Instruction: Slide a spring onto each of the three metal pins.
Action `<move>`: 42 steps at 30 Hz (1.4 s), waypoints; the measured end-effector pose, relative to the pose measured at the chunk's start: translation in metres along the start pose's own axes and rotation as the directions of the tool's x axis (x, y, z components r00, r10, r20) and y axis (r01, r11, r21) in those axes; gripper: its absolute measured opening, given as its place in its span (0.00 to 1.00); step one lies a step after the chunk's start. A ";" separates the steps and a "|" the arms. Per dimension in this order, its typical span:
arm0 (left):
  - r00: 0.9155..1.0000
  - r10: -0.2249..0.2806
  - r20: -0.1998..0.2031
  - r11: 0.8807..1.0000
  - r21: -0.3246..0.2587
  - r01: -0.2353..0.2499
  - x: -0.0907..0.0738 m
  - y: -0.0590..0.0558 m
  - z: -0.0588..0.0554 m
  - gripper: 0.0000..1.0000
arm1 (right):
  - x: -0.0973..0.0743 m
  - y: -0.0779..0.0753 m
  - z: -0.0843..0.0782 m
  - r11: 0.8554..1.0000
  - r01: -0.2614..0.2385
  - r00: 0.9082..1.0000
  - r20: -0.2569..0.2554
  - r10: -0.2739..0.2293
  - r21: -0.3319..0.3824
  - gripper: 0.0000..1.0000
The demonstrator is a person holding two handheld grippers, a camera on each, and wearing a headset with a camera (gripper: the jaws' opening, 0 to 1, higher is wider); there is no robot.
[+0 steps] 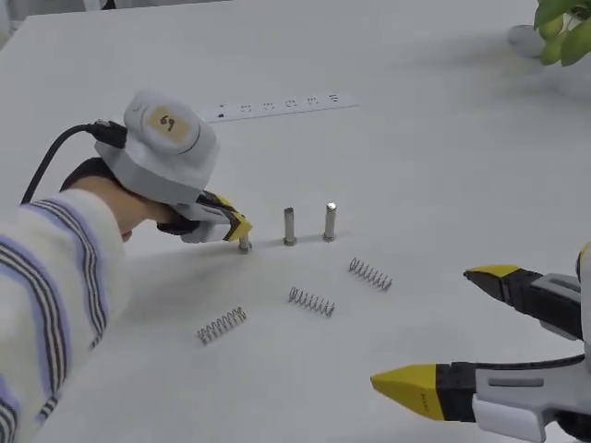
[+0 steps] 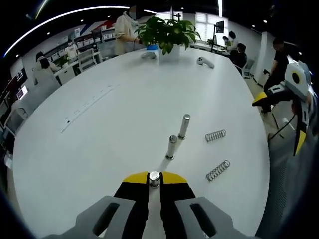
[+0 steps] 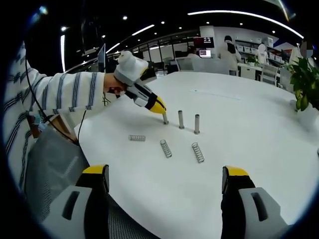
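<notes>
Three metal pins stand upright in a row on the white table: left pin (image 1: 245, 243), middle pin (image 1: 289, 226), right pin (image 1: 330, 221). My left gripper (image 1: 238, 226) (image 2: 154, 180) is shut on the left pin (image 2: 154, 177), its yellow tips either side of the pin's head. Three springs lie flat in front of the pins: left spring (image 1: 222, 325), middle spring (image 1: 311, 301), right spring (image 1: 370, 273). My right gripper (image 1: 443, 330) (image 3: 164, 173) hovers open and empty near the front right, apart from the springs (image 3: 165, 148).
A white strip (image 1: 277, 106) lies on the table behind the pins. A green plant (image 1: 563, 28) (image 2: 167, 32) stands at the far right corner. A black cable (image 1: 55, 152) trails from the left gripper. Several people sit around other desks in the background.
</notes>
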State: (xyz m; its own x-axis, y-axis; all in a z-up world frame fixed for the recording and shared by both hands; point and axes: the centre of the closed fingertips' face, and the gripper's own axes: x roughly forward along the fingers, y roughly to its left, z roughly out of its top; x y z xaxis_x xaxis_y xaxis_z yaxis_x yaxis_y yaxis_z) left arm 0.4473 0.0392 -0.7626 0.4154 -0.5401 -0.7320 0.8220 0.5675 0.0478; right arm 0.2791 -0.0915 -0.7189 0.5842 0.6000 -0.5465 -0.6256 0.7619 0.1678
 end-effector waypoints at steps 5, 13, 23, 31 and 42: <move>1.000 -0.004 -0.003 1.000 -0.027 0.004 0.002 -0.001 -0.002 0.00 | 0.001 -0.001 -0.001 1.000 0.000 1.000 -0.007 0.001 0.000 0.93; 1.000 0.004 0.001 0.999 -0.051 -0.004 0.002 0.002 -0.002 0.00 | 0.000 -0.001 -0.002 1.000 -0.001 1.000 -0.008 0.001 0.007 0.94; 0.999 0.006 -0.050 1.000 -0.026 -0.007 0.002 0.003 -0.013 0.00 | 0.000 0.001 0.000 1.000 -0.004 1.000 0.001 0.004 0.009 0.95; 0.996 -0.005 -0.093 1.000 -0.014 0.004 0.002 -0.001 -0.023 0.00 | 0.000 0.002 0.001 1.000 -0.009 1.000 0.011 0.009 0.015 0.95; 0.995 -0.010 -0.096 1.000 -0.008 0.009 0.000 -0.002 -0.024 0.00 | 0.001 0.003 0.001 1.000 -0.009 1.000 0.008 0.008 0.012 0.95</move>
State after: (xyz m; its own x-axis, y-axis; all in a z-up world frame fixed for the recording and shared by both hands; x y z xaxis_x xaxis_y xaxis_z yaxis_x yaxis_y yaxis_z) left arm 0.4364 0.0532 -0.7790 0.3681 -0.4834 -0.7943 0.8227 0.5674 0.0359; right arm 0.2781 -0.0885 -0.7182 0.5833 0.6084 -0.5381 -0.6241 0.7597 0.1826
